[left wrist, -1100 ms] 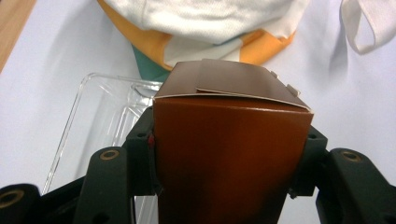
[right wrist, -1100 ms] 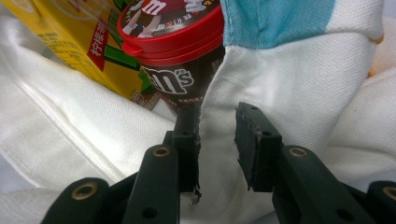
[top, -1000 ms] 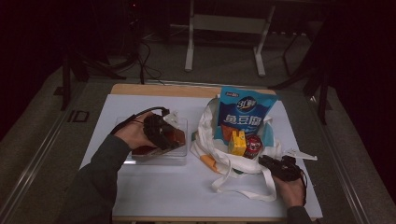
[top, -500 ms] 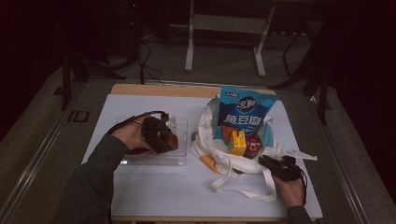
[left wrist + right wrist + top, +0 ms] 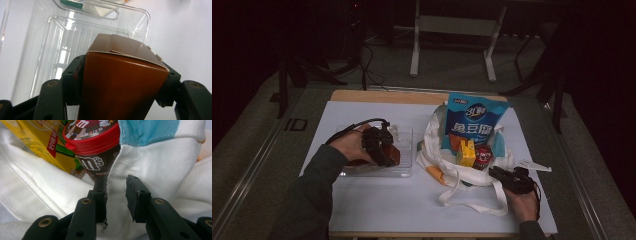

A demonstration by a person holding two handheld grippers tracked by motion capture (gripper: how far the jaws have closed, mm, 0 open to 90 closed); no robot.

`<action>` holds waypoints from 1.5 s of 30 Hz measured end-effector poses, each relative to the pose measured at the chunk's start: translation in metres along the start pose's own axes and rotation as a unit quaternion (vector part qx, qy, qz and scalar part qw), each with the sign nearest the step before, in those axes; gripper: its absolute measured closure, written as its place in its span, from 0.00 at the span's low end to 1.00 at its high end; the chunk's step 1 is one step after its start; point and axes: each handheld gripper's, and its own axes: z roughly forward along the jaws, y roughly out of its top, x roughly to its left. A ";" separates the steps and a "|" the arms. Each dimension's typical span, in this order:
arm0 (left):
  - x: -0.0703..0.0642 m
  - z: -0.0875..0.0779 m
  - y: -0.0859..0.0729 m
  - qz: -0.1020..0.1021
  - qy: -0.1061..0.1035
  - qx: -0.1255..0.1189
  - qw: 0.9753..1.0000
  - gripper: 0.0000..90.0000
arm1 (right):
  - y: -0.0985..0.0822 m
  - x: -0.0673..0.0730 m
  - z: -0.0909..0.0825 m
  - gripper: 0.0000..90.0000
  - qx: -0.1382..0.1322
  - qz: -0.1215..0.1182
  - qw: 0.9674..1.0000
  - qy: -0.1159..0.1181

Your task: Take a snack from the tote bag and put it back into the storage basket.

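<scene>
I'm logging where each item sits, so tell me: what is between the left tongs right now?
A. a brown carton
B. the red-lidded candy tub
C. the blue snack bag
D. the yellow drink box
A: in the left gripper view the brown carton sits between the left tongs over the clear plastic tray; the jaws have just been opening.

Brown carton [image 5: 120,82] smooth semi-gloss card; tray [image 5: 50,50] clear glossy ribbed plastic; tote bag [image 5: 155,167] matt woven cloth; candy tub [image 5: 97,157] glossy plastic.
</scene>
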 end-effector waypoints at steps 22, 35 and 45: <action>0.003 0.016 0.012 -0.040 -0.039 -0.050 0.997 0.37 | 0.000 0.000 0.000 0.77 0.001 0.003 1.000 0.002; 0.001 0.021 0.019 -0.048 -0.053 -0.071 0.995 0.31 | 0.000 0.000 0.000 0.77 0.001 0.003 1.000 0.003; 0.002 0.022 0.020 -0.051 -0.055 -0.077 0.994 0.28 | 0.000 0.000 0.000 0.77 0.000 0.003 1.000 0.003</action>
